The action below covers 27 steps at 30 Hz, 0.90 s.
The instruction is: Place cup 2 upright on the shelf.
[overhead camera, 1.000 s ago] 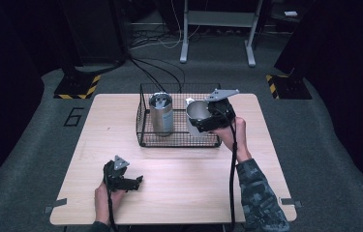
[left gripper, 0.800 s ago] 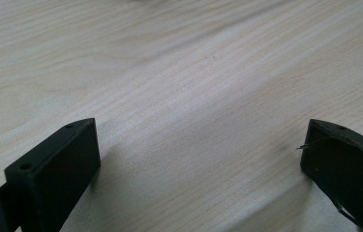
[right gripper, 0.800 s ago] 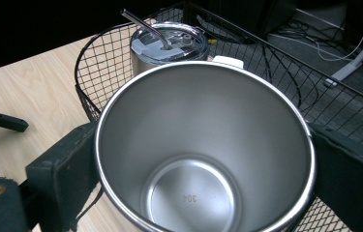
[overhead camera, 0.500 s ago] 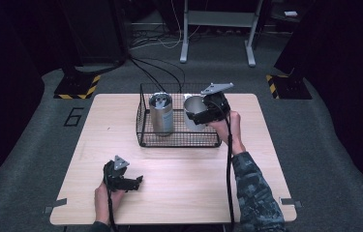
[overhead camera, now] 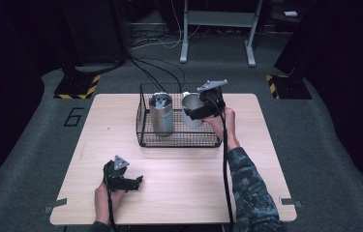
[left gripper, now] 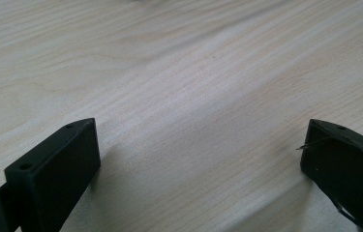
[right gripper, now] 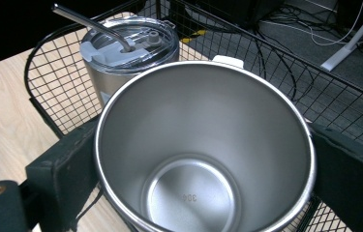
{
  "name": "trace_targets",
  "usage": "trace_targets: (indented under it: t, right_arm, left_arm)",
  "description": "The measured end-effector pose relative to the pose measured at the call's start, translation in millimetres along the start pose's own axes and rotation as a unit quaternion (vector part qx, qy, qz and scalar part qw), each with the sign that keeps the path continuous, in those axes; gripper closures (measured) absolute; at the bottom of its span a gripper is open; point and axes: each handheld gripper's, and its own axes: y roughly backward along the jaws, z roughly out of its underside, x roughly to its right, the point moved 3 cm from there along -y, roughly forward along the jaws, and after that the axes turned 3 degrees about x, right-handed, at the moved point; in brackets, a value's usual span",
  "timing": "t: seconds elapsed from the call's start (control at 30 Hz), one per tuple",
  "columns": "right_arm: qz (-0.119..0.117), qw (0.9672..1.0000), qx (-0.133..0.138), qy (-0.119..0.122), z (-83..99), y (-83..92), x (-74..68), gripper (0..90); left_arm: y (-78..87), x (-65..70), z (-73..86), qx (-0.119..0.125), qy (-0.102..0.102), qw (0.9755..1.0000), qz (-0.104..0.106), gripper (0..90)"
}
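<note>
Gripping the steel cup (right gripper: 203, 159), tongs (right gripper: 203, 174) reveal its stamped bottom.

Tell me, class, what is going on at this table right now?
A person works at a wooden table with a hand-held gripper in each hand. The right hand-held gripper is shut on an open steel cup, holding it over the black wire basket. A lidded steel tumbler with a straw stands upright inside that basket. The left hand-held gripper rests near the table's front edge, jaws open and gripping nothing.
</note>
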Motion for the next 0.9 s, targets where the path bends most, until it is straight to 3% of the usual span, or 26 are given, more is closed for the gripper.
trace_targets:
  t: [0.5,0.9]
  right_arm:
    - [0.015,0.9996,-0.016,-0.016,5.4,-20.7,6.0,5.9]
    - [0.016,0.9987,-0.034,-0.033,19.6,-36.0,9.2,5.9]
  left_arm:
    - [-0.1,-0.2,0.0,0.0,0.0,1.0,0.001,0.4]
    - [-1.1,0.4,-0.2,0.007,0.004,1.0,-0.004,0.4]
